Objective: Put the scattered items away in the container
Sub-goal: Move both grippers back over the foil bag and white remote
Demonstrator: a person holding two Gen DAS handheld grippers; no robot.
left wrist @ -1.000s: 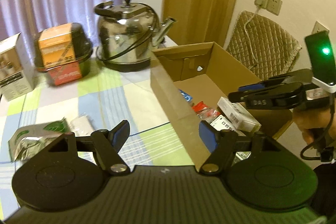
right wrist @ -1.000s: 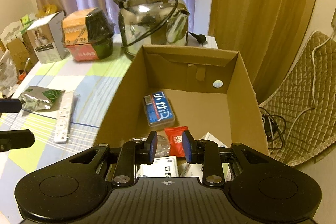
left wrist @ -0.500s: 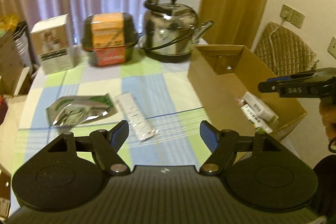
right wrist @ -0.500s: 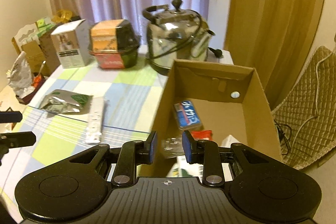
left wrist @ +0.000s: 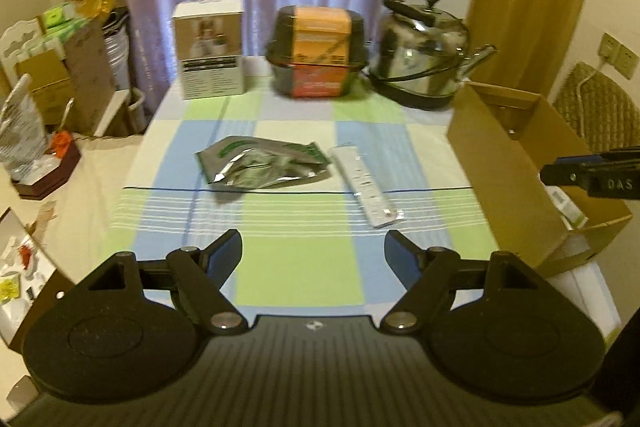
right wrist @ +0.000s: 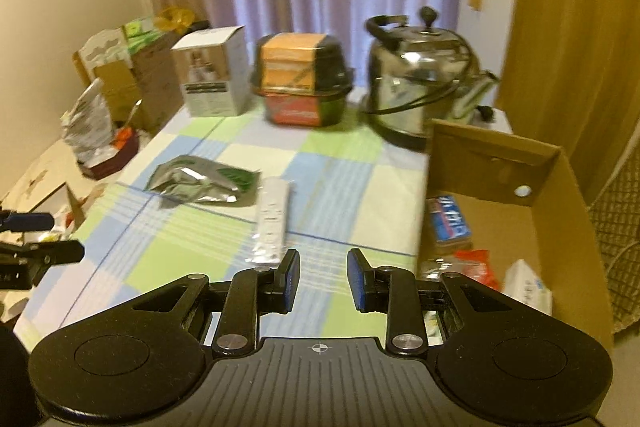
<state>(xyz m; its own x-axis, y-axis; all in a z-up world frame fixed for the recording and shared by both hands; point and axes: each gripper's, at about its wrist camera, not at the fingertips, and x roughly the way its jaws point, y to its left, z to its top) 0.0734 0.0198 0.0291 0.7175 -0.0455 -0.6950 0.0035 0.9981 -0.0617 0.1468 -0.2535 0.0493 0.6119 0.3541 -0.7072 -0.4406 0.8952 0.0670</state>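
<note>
I'm between picks: both hands are free and two scattered items wait on the surface (left wrist: 300,267). My left gripper (left wrist: 313,254) has its jaws spread wide and empty, hovering over the near edge. My right gripper (right wrist: 318,279) holds nothing either, its jaws parted by a modest gap, near the front of the cardboard box (right wrist: 560,187) at the right edge.

The crinkled silver foil pouch (left wrist: 260,167) with green print lies about mid-surface; just beside it, toward the box, is a long white remote-like stick in clear wrap (left wrist: 366,185). The box already holds a blue packet (right wrist: 450,223), something red and a white carton.

I judge the next move is a reach forward and down to one of the two. The pouch is soft and slippery, so I'd pinch a puffed fold; the stick is rigid and narrow, best gripped across its width.

The checked cloth is flat and matte.
</note>
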